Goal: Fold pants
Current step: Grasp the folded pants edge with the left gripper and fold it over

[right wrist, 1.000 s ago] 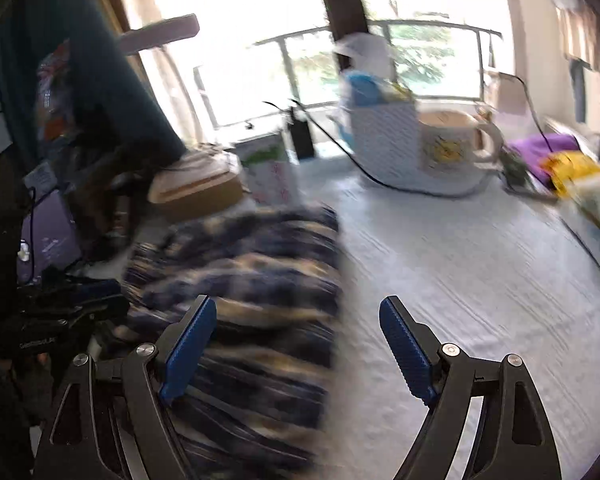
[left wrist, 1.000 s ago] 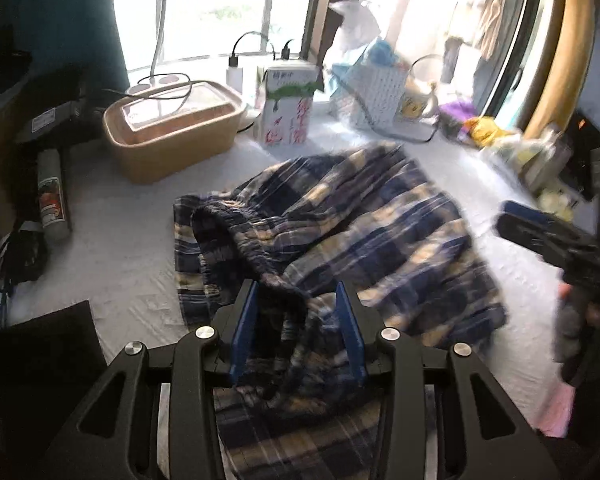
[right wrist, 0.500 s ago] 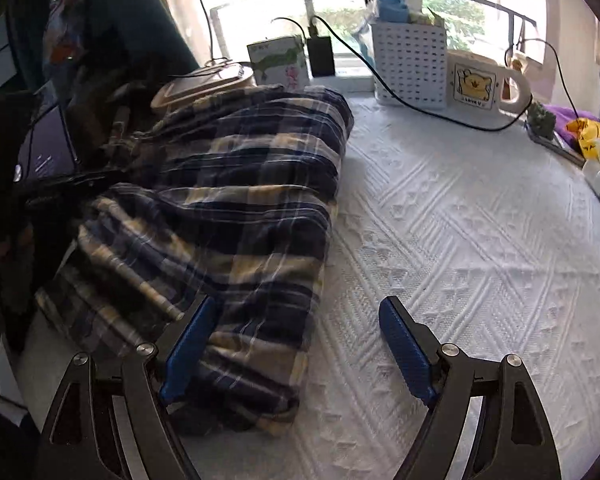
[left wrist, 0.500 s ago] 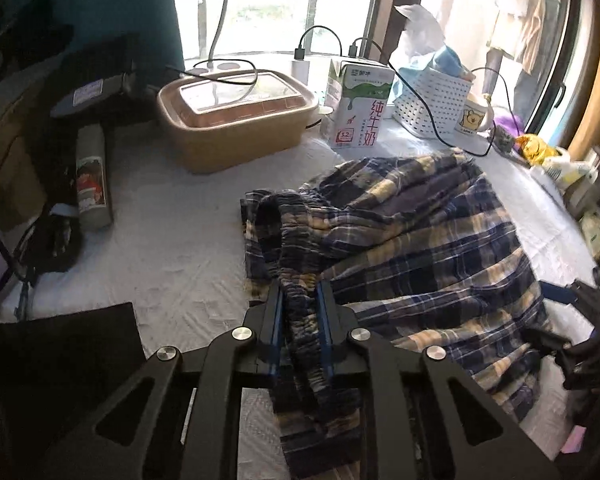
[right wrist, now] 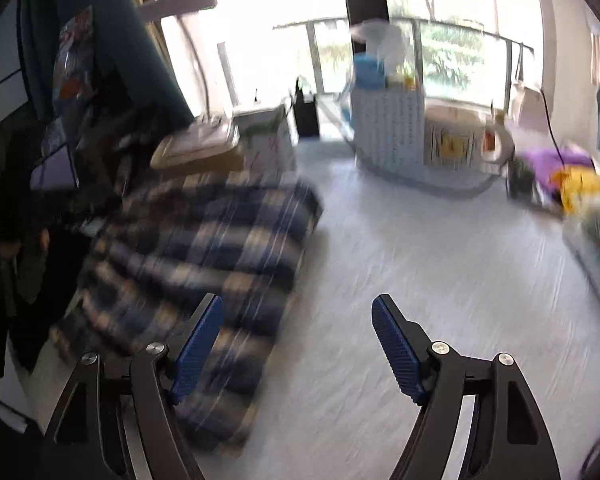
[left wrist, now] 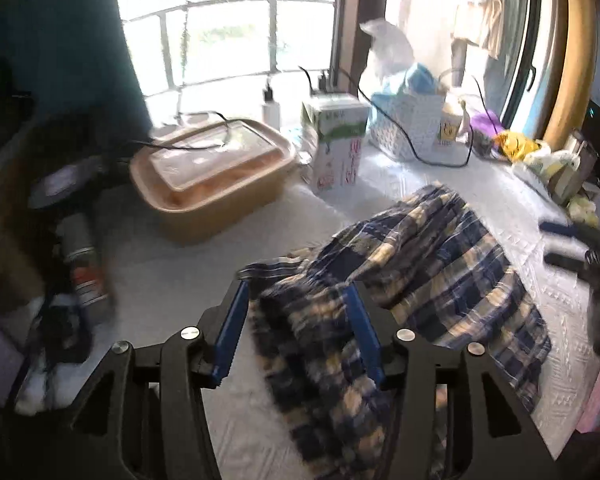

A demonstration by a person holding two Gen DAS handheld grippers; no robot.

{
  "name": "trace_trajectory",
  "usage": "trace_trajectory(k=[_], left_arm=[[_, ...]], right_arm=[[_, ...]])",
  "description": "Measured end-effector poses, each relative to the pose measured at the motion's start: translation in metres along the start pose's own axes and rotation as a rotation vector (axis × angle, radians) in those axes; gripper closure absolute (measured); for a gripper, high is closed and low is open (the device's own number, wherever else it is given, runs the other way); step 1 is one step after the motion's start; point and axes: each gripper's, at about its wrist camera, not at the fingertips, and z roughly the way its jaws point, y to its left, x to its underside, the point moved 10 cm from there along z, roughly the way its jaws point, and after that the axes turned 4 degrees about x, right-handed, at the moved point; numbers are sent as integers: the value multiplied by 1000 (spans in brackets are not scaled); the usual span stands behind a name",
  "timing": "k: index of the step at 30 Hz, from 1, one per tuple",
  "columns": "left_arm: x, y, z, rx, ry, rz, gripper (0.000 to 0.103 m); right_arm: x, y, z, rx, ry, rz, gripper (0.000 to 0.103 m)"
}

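The blue and cream plaid pants (left wrist: 428, 272) lie bunched on the white textured table cover (left wrist: 168, 288); they also show in the right wrist view (right wrist: 204, 248), blurred. My left gripper (left wrist: 296, 328) is open, its blue pads either side of a fold of the waistband end, not pinching it. My right gripper (right wrist: 296, 344) is open and empty, above the table at the pants' right edge; it also shows at the right of the left wrist view (left wrist: 568, 244).
A tan lidded container (left wrist: 212, 176), a milk carton (left wrist: 336, 144), a white basket (left wrist: 408, 124) and a mug (right wrist: 460, 144) stand at the back. A spray can (left wrist: 80, 256) and dark items lie left. Cables cross the back.
My left gripper was shut on the waistband fold half a second ago and has opened. The right gripper stayed open and has lifted and swung; both views are blurred by motion.
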Motion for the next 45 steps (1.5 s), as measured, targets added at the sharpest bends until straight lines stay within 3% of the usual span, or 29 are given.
trace_trajectory(k=[2,4,5,7,10,18,20,21,22,28,35,36,38,39,40,44,45], left_arm=[[-1,1,16,-7,23,7,51],[-2,3,25,-14,23,0,52],[-3,4,26,-15,14,-2,52],[-4,6,29,-14,0,2,77],[-4,12,33,-26,0,0,82],[-3,30,38,-50,-12,-35,84],[-4,34,41,-47,-12,-49,84],[-4,34,42,-50,-12,-51,84],[-4,35,43,-54,-13,-51,84],[-1,40,52,-69,5,-56,84],[-7,43,37,-15,-17,-107,79],[-10,43,31,-18,-29,-109,75],[-13,42,23,-27,-46,-108,69],[-13,41,19,-31,-55,-109,65],[-13,38,14,-31,-64,-107,64],[-9,26,-1,-26,-84,-98,64],[-8,25,-5,-23,-89,-101,63]], right_arm=[[-19,-10,17,-23,-9,14,26],[-29,-14,35,-33,6,9,40],[-34,-16,46,-34,15,-4,41],[-40,-17,60,-43,29,-33,47],[-45,-9,76,-83,50,-73,61],[-49,21,109,-129,112,-226,63],[-49,24,120,-138,134,-228,76],[-49,24,125,-126,138,-228,89],[-48,22,133,-96,151,-229,97],[-48,17,165,-75,204,-194,101],[-59,15,127,-84,174,-205,100],[-58,14,123,-87,174,-196,99],[-56,10,115,-72,168,-171,78],[-54,7,111,-73,163,-158,36],[-53,6,108,-83,156,-145,8],[-49,5,100,-68,128,-117,9],[-49,5,100,-70,126,-113,14]])
